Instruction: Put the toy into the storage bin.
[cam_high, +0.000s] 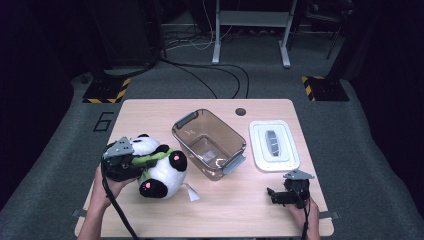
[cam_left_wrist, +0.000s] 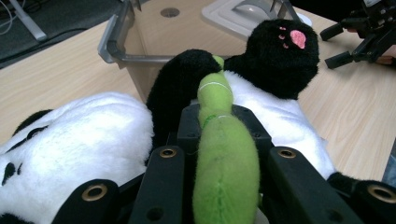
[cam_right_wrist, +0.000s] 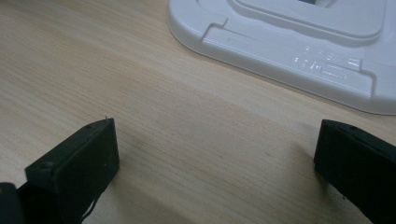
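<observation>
Green plush stick (cam_left_wrist: 223, 154), part of the toy panda (cam_high: 159, 167), sits clamped between the jaws of the left gripper (cam_high: 131, 161). Panda lies on its side at the left of the wooden table (cam_high: 150, 112), close beside the clear plastic bin (cam_high: 209, 143), which stands near the table's middle. White lid (cam_high: 274, 145) lies flat to the right of the bin, apart from it. Right gripper (cam_high: 272, 195) rests low over bare tabletop near the front right edge, jaws spread wide with nothing between them, the lid's edge just beyond its fingertips.
</observation>
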